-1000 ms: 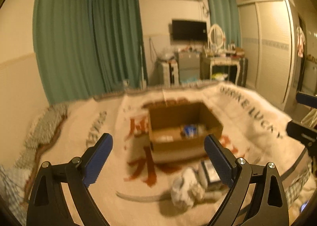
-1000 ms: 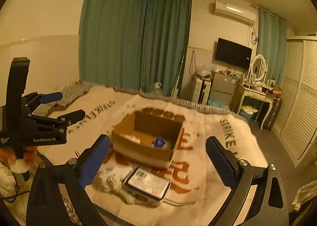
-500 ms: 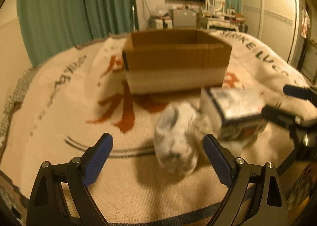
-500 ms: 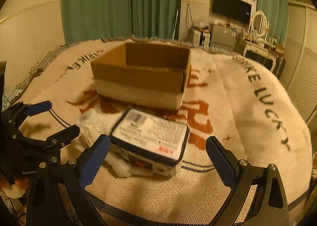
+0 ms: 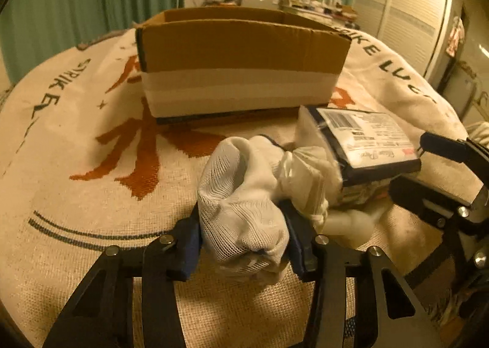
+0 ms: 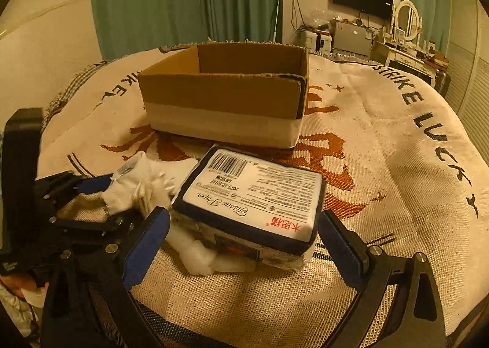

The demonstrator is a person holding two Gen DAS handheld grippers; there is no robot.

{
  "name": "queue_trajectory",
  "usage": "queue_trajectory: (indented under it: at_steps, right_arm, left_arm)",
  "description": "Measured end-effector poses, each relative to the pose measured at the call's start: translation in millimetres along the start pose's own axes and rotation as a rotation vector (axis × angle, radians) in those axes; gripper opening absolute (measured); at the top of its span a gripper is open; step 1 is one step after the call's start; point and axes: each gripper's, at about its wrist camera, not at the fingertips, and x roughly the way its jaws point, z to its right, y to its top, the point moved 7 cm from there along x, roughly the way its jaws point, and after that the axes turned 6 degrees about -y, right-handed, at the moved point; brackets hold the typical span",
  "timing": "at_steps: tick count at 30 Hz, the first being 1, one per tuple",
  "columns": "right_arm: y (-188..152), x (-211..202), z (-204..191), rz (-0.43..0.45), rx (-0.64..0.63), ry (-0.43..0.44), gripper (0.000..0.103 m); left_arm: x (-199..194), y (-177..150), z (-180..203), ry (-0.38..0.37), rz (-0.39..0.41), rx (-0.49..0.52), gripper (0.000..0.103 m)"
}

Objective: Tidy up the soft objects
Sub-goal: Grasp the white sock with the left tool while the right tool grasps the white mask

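**Left claw on mesh cloth; right claw straddling tissue pack**

Left wrist view: my left claw is clenched on the white mesh cloth. The bundle sits at lower centre of the frame, squeezed between both blue pads and bulging up above them. Its far end touches a crumpled clear plastic bag, which in turn lies against the tissue pack at right centre. The cardboard box stands behind them in the upper middle of the frame, open at the top, apart from the cloth. Everything rests on the cream woven blanket with orange characters and dark lettering.

Right wrist view: my right claw is released, jaws wide. The tissue pack lies between the two fingers at centre frame, label side up, tilted, with neither pad touching it as far as I can see. The mesh cloth shows at left centre, held in the left claw, just beside the pack's left edge. The cardboard box sits above the pack in the frame, near it. Box contents are hidden in both views.
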Motion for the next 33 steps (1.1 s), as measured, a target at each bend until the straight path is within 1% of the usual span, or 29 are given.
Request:
queue_trajectory:
  at_steps: [3, 8, 10, 11, 14, 16, 17, 18, 19, 23, 25, 28, 30, 33]
  right_arm:
    - [-3, -1, -1, -0.001, -0.012, -0.033, 0.098]
    - [-5, -8, -12, 0.003, -0.035, -0.053, 0.098]
    - [-2, -12, -25, 0.017, -0.068, -0.063, 0.098]
    - [-1, -14, -31, 0.022, -0.083, -0.059, 0.098]
    - [3, -15, -60, 0.029, -0.137, -0.024, 0.097]
    - [4, -12, -75, 0.036, -0.153, -0.006, 0.093]
    - [4, -8, -86, 0.035, -0.162, 0.008, 0.090]
    - [4, -5, -92, 0.026, -0.168, 0.021, 0.089]
    - [2, 3, -103, 0.006, -0.176, 0.047, 0.087]
    - [-8, 27, -130, -0.060, -0.189, 0.099, 0.083]
    - [-11, 36, -136, -0.086, -0.187, 0.113, 0.080]
    - [-15, 48, -144, -0.119, -0.187, 0.117, 0.072]
    - [-18, 55, -146, -0.137, -0.184, 0.122, 0.060]
    - [-20, 62, -142, -0.160, -0.153, 0.132, 0.058]
  left_arm:
    - [-12, -2, 0, -0.011, 0.021, -0.007, 0.039]
    - [-49, -1, -29, 0.029, 0.076, -0.103, 0.039]
    - [-66, 2, -42, 0.063, 0.107, -0.115, 0.039]
    - [-76, 2, -50, 0.095, 0.131, -0.115, 0.039]
    - [-90, 0, -64, 0.159, 0.168, -0.105, 0.039]
    - [-94, -5, -72, 0.182, 0.182, -0.112, 0.039]
    - [-95, -8, -76, 0.183, 0.185, -0.121, 0.039]
    - [-95, -10, -80, 0.184, 0.183, -0.131, 0.039]
    - [-95, -11, -82, 0.182, 0.183, -0.141, 0.039]
    - [-92, -15, -88, 0.173, 0.185, -0.158, 0.039]
    - [-91, -16, -86, 0.172, 0.183, -0.153, 0.039]
    - [-91, -18, -85, 0.165, 0.179, -0.145, 0.039]
    - [-90, -18, -85, 0.157, 0.176, -0.147, 0.039]
    - [-90, -19, -84, 0.153, 0.174, -0.148, 0.039]
